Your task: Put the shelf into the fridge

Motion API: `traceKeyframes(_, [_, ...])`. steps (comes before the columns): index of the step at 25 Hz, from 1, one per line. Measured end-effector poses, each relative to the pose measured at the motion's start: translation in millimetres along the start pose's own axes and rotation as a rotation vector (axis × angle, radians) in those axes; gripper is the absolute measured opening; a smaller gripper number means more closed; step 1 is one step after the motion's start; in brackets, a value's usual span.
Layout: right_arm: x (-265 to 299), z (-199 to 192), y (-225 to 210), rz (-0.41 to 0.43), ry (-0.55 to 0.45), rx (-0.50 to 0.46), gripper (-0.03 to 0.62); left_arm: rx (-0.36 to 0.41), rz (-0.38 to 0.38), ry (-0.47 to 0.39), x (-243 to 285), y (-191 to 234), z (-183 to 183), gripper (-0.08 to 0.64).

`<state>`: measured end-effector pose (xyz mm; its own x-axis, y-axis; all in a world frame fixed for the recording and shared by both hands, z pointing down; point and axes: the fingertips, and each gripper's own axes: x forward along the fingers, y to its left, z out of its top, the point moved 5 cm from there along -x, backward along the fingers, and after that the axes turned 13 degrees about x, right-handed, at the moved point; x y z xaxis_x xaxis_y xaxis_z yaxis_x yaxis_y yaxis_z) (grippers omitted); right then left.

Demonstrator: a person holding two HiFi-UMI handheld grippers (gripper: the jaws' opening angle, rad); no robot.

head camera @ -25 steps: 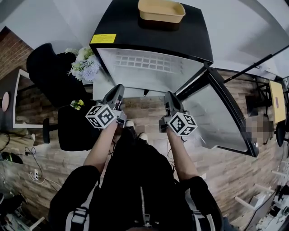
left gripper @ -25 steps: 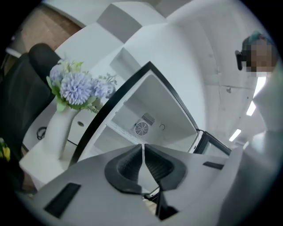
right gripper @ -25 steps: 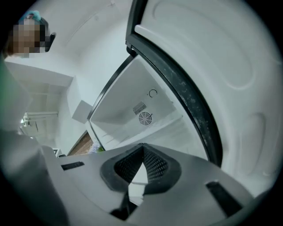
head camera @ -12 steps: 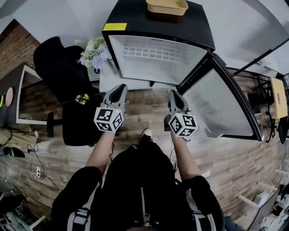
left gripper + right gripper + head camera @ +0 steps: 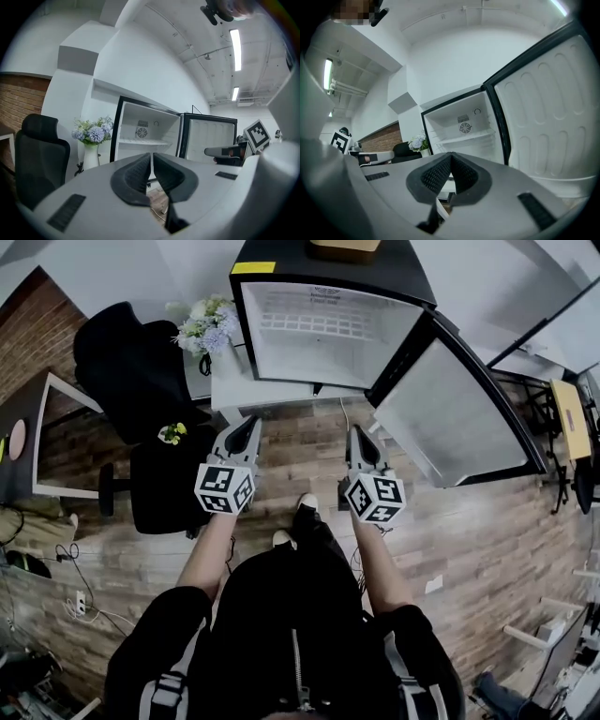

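The black fridge [image 5: 328,277] stands open, its door [image 5: 455,413] swung out to the right. A white shelf [image 5: 140,141] sits level across the white interior below the round fan, and the same shelf [image 5: 469,138] shows in the right gripper view. My left gripper [image 5: 246,424] and right gripper [image 5: 356,435] hover side by side over the wood floor in front of the fridge, well short of it. Both are shut with nothing between the jaws. In their own views the left gripper [image 5: 152,157] and right gripper [image 5: 451,156] point at the opening.
The fridge rests on a low white platform [image 5: 234,390]. A vase of flowers [image 5: 206,322] and a black office chair [image 5: 127,357] stand to its left, and a black stool [image 5: 164,488] sits beside my left gripper. A tan tray [image 5: 345,247] lies on the fridge top.
The fridge has slid toward the top of the head view as the person backed away. Both grippers now sit farther from it over the floor, still shut and empty.
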<state>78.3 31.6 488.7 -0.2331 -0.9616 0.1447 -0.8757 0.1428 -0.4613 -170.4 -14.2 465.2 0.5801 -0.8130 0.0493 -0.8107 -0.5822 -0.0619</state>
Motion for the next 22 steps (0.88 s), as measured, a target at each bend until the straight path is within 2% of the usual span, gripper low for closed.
traceKeyframes(9, [-31,-2,11,-0.020,-0.041,-0.058,0.000,0.028,-0.027,-0.027,-22,-20,5,0.037])
traceKeyframes(22, [-38,0,20,-0.014,-0.065,-0.063,-0.002,0.034,-0.035,-0.038,-32,-17,7,0.037])
